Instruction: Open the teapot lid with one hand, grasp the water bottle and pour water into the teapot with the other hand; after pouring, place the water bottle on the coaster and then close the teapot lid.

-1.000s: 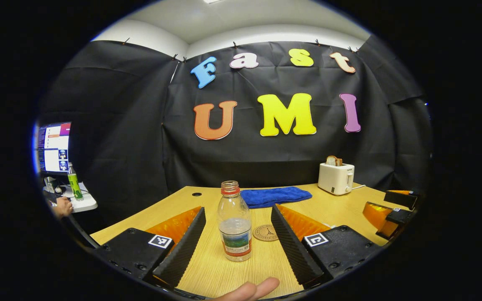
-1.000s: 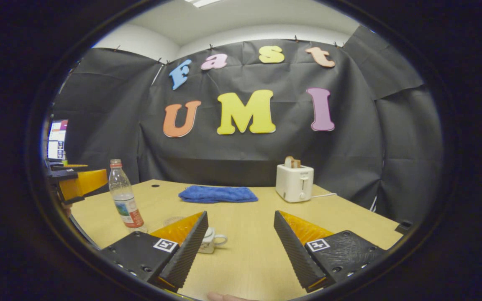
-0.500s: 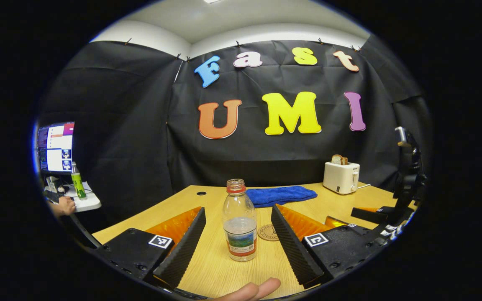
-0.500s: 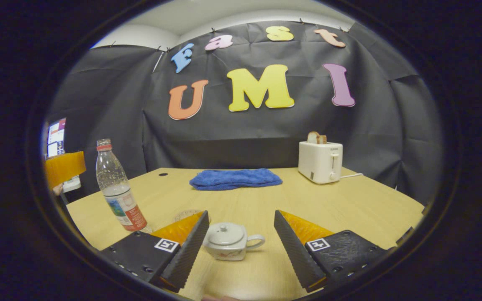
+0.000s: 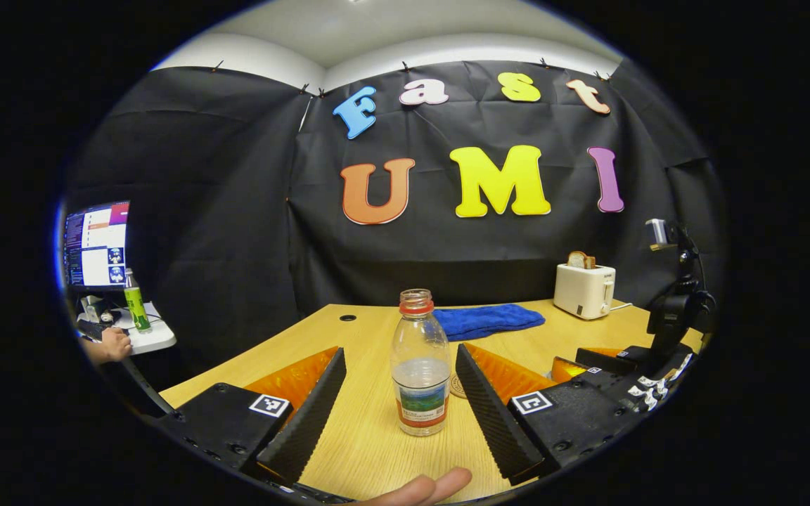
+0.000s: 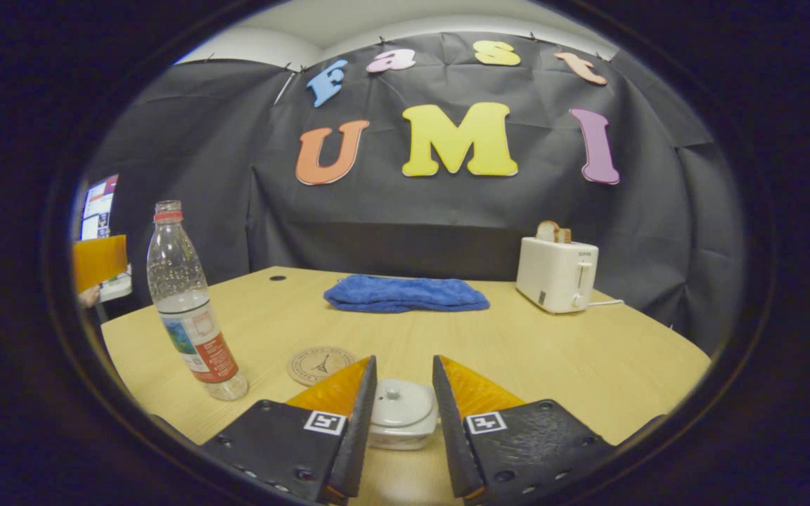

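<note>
An uncapped clear water bottle (image 5: 419,365) with a red neck ring stands on the wooden table, partly filled. My left gripper (image 5: 400,350) is open and the bottle stands between its fingers with a gap on each side. A round coaster (image 5: 455,385) peeks out behind the bottle. In the right gripper view, a small white teapot (image 6: 403,418) with its lid (image 6: 401,402) on sits between my right gripper's (image 6: 403,362) narrowed jaws. Space remains on both sides of the lid's knob. The bottle (image 6: 190,309) and coaster (image 6: 320,364) stand to its left.
At the back of the table (image 6: 588,365) lie a blue towel (image 6: 405,294) and a white toaster (image 6: 557,273) with bread in it. A side desk at far left holds a monitor (image 5: 95,246) and a green bottle (image 5: 136,309), with a person's hand (image 5: 113,344) beside them.
My right gripper dropped low over the teapot and its jaws narrowed from wide open around the lid. My left gripper edged nearer the bottle, still open.
</note>
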The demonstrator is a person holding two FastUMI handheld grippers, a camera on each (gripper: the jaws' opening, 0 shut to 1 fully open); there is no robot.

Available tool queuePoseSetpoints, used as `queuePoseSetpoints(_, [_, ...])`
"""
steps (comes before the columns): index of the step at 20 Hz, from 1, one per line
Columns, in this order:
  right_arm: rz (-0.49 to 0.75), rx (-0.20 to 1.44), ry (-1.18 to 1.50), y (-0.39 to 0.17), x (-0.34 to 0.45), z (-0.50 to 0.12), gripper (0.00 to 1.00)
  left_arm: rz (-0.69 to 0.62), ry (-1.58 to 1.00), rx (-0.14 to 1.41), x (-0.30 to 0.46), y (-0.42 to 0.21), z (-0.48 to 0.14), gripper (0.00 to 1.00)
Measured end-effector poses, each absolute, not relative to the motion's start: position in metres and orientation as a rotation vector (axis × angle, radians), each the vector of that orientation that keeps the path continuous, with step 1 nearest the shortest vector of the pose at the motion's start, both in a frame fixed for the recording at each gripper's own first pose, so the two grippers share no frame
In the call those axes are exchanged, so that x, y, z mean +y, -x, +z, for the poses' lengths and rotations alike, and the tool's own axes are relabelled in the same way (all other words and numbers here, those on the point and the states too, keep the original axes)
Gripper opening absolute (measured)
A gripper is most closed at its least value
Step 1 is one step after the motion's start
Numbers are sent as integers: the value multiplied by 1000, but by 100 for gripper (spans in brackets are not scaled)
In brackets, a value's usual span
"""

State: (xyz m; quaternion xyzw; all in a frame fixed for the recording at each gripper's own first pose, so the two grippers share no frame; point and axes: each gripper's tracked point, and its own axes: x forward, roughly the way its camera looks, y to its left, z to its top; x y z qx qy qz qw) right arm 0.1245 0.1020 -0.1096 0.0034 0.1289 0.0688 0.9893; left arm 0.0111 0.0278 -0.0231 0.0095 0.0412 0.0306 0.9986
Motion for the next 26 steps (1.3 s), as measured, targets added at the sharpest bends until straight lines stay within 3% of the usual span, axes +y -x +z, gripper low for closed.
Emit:
queuePoseSetpoints(1, [147, 252, -14, -123, 103, -108, 33, 60, -19, 83, 28, -11, -23, 98])
queuePoseSetpoints(2, [155, 249, -8, -124, 104, -109, 30, 60, -23, 82, 28, -11, -24, 98])
queuePoseSetpoints(8, [204, 239, 10, -135, 111, -116, 29, 63, -49, 99, 30, -15, -33, 99])
queuePoseSetpoints(9, [196, 222, 12, -122, 108, -114, 10, 57, -48, 101, 29, -17, -34, 99])
queuePoseSetpoints(12, [195, 228, 35, -125, 111, -109, 9, 46, -45, 102, 29, -17, -37, 99])
queuePoseSetpoints(13, [198, 227, 45, -125, 111, -109, 0, 46, -45, 99, 30, -17, -37, 99])
queuePoseSetpoints(26, [236, 168, -58, -106, 108, -55, 0, -9, 5, 88, 23, -39, -67, 99])
